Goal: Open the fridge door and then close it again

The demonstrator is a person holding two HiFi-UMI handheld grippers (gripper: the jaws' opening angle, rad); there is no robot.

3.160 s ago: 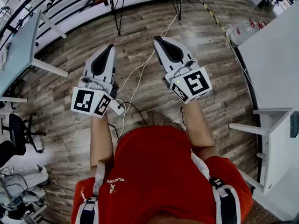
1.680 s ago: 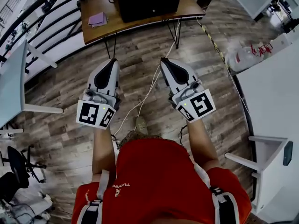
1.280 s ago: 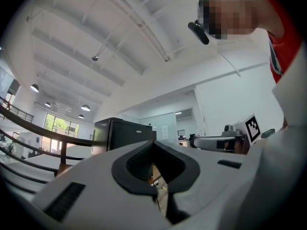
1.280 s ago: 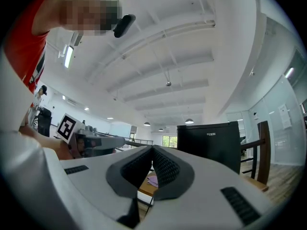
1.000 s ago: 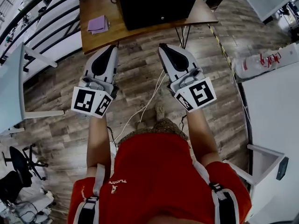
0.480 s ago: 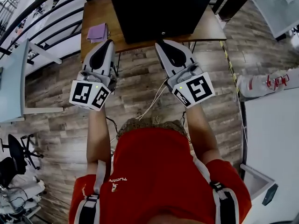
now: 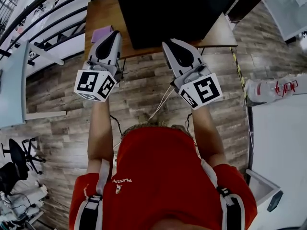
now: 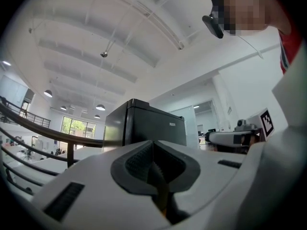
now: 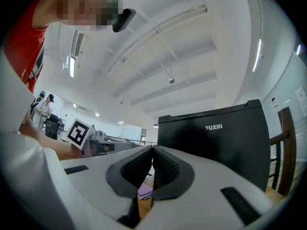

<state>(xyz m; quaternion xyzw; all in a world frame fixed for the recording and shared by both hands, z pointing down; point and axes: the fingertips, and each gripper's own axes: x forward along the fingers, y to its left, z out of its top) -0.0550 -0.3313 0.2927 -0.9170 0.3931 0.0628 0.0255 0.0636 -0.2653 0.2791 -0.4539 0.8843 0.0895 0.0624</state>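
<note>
A small black fridge [image 7: 172, 8] stands on a brown wooden table [image 7: 103, 13], its door shut. It also fills the middle of the left gripper view as the fridge [image 8: 144, 126] and the right of the right gripper view as the fridge [image 9: 216, 138], with a brand label on its front. My left gripper [image 7: 113, 32] is shut and empty, its tip over the table's front edge left of the fridge. My right gripper [image 7: 168, 43] is shut and empty too, its tip just before the fridge's lower front. Neither touches the fridge.
A purple cloth [image 7: 99, 33] lies on the table beside the left gripper. White cables [image 7: 160, 102] trail over the wooden floor. A white desk [image 7: 12, 80] stands at the left, a white table [image 7: 283, 143] at the right, a plastic bag [image 7: 276, 87] beside it.
The person has walked forward: table and fridge have come closer, and both shut grippers have moved from over the floor up to the table's front edge.
</note>
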